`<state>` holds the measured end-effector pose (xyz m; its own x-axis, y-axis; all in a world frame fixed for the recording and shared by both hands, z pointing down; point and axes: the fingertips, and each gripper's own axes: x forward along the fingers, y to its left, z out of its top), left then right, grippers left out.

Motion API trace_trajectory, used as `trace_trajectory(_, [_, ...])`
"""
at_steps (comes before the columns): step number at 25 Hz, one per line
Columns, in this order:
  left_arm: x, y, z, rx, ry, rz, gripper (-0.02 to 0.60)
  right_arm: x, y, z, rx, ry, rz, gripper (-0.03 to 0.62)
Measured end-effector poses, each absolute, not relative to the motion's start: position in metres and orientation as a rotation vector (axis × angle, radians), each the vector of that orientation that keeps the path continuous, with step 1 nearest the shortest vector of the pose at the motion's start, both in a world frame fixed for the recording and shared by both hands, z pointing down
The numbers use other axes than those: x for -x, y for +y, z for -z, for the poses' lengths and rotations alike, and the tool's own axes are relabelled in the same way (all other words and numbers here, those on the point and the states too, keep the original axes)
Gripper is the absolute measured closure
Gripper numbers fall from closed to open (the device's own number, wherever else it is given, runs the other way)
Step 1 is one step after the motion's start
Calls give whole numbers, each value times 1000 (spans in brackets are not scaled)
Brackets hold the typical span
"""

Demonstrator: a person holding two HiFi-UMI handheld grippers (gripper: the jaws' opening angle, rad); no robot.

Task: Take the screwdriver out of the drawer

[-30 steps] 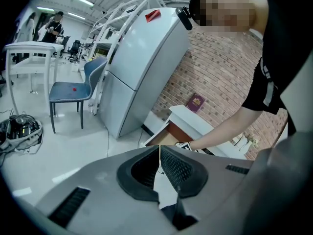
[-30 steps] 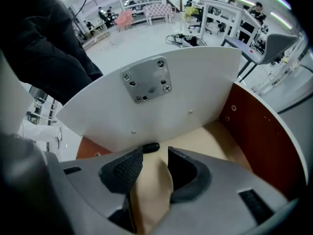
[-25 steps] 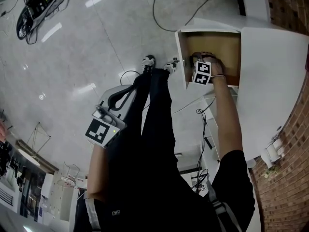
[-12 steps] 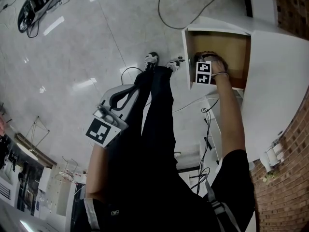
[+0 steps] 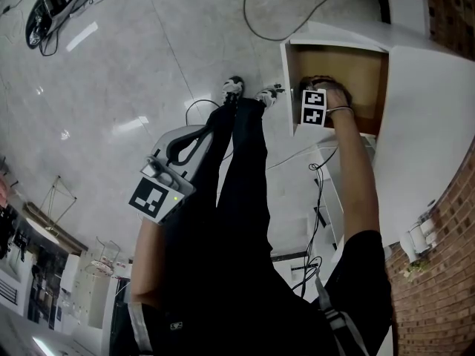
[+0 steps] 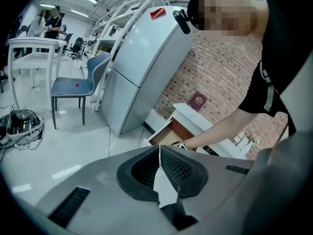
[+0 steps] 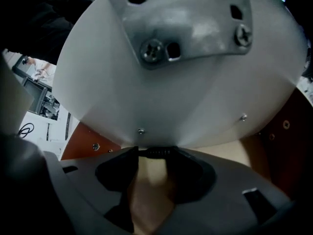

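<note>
1. While you lean over the open drawer (image 5: 356,69), your right gripper (image 7: 155,163) points down into it. Its jaws have just swung wide, then eased in slightly.
2. The screwdriver (image 7: 157,152), showing as a dark ribbed handle, lies inside the drawer between the spread tips.
3. Your left gripper (image 6: 160,151) hangs beside your leg, fingers pressed together, empty.
</note>
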<state>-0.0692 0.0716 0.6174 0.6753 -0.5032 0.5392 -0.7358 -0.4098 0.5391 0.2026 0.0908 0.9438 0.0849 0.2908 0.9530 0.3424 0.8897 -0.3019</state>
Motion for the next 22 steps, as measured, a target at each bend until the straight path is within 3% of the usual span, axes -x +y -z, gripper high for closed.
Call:
trace_trajectory(8, [68, 63, -611, -2119, -949, -362, 560, -201, 84, -922, 482, -1556, -64, 410])
trace_trajectory(22, [61, 60, -607, -2117, -938, -346, 560, -202, 92, -899, 467, -1595, -137, 462])
